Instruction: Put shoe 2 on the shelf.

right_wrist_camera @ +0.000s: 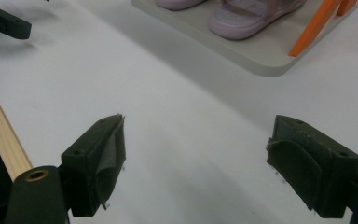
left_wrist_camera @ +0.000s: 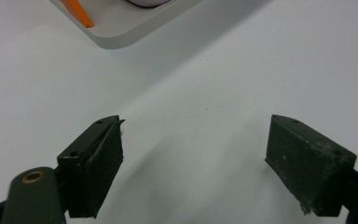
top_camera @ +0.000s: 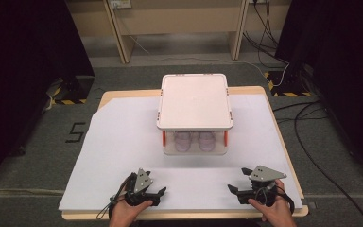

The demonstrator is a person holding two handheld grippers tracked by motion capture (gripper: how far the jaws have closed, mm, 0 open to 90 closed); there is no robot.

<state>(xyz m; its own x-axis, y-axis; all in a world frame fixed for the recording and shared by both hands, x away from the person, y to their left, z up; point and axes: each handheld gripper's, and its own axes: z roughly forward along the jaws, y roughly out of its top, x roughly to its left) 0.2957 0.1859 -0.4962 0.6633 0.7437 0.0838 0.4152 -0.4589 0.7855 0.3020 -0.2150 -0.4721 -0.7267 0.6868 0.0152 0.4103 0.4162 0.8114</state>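
We rest the left claw (top_camera: 157,193) and right claw (top_camera: 238,187) wide open and empty near us, likely readying for the shelf (top_camera: 194,101) and its sandals (top_camera: 194,140).

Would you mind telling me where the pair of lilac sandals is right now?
In the high view the lilac sandals sit on the lower shelf of the white rack at the table's centre, between its orange posts, beyond both grippers.
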